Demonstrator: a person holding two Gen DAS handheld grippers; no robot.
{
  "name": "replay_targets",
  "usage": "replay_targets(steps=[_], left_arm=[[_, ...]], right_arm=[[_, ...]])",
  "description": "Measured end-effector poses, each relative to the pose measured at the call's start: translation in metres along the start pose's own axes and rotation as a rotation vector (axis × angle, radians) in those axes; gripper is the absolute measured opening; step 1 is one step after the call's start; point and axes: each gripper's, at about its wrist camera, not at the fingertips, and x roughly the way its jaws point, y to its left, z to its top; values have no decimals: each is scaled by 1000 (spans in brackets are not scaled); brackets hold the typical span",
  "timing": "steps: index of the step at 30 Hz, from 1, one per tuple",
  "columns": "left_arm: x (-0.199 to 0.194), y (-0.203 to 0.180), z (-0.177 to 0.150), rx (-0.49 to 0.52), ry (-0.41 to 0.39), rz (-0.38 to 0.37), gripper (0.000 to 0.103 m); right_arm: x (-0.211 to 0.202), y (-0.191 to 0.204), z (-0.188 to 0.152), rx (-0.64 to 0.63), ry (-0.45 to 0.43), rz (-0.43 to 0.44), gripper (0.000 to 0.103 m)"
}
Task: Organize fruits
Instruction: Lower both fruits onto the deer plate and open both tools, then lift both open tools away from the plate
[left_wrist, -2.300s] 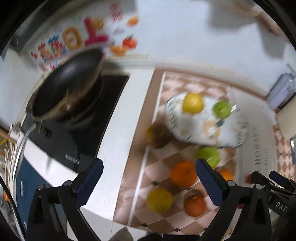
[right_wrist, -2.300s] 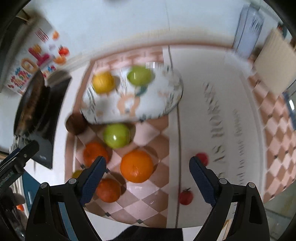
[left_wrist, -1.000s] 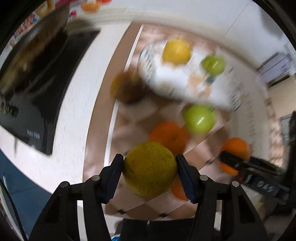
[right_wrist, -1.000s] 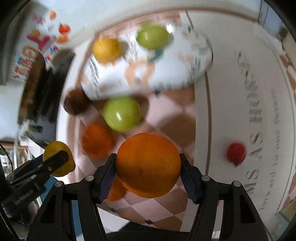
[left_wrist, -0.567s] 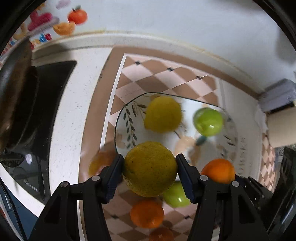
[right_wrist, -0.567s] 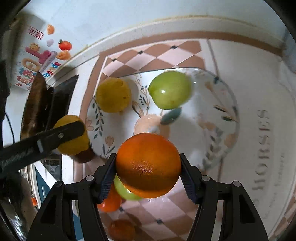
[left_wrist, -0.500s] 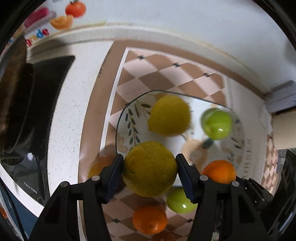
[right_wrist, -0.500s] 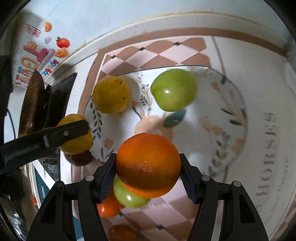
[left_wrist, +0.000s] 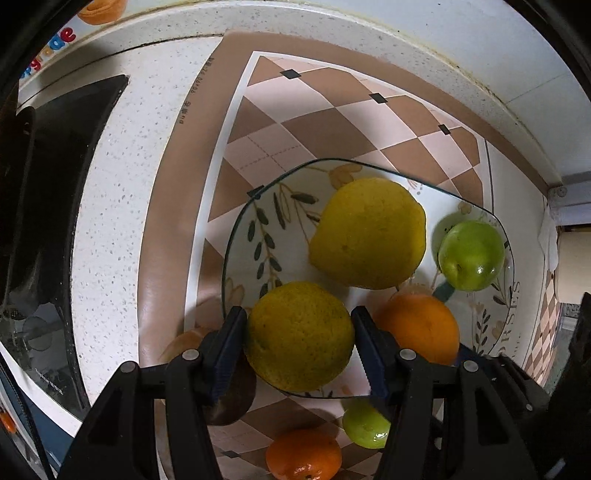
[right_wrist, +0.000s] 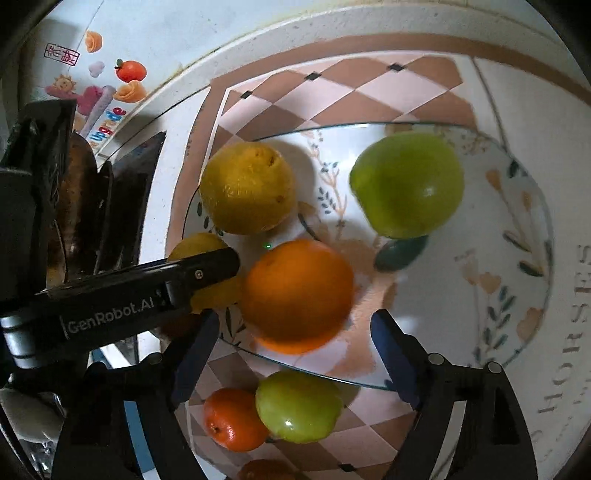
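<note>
The left gripper (left_wrist: 298, 341) grips a yellow-green citrus (left_wrist: 299, 336), pads pressed on both its sides, over the seven o'clock edge of the glass plate (left_wrist: 243, 236). The right gripper (right_wrist: 290, 354) has just been opening; its jaws stand wide, and the orange (right_wrist: 297, 293) rests on the plate between and just beyond its fingertips, touching neither pad.

In the right wrist view, a small orange (right_wrist: 232, 419) and a green apple (right_wrist: 299, 406) touch each other on the checked mat (right_wrist: 369, 88) at six o'clock, just off the plate rim. Past the orange, a yellow lemon (right_wrist: 247, 188) lies on the plate at eleven o'clock and a second green apple (right_wrist: 408, 184) at one o'clock. A black stove (left_wrist: 55, 184) sits at nine o'clock in the left wrist view.
</note>
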Motion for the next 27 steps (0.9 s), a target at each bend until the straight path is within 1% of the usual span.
replay_targets(steps=[3, 5, 7, 8, 11, 13, 16, 18, 22, 27], left_arm=[[-7, 5, -2, 7, -12, -33, 60], [-21, 7, -6, 28, -46, -32, 76], [-33, 10, -9, 47, -77, -19, 86], [-39, 11, -11, 58, -92, -12, 87], [-61, 19, -24, 81, -148, 18, 87], [-75, 23, -35, 88, -191, 37, 87], [-93, 26, -48, 95, -249, 67, 87], [-104, 28, -65, 104, -285, 81, 87], [-127, 26, -97, 120, -347, 100, 87], [-153, 19, -127, 139, -422, 112, 87]], right_arm=[[-13, -1, -8, 36, -18, -41, 87], [-23, 0, -15, 50, -41, -80, 87], [-34, 3, -23, 64, -65, -139, 94], [-39, 5, -27, 68, -76, -171, 95], [-59, 14, -42, 73, -137, -276, 95], [-72, 18, -52, 78, -170, -306, 95], [-94, 23, -68, 75, -218, -341, 95], [-107, 29, -78, 69, -252, -362, 95], [-136, 35, -99, 64, -306, -375, 95], [-171, 42, -126, 49, -374, -383, 95]])
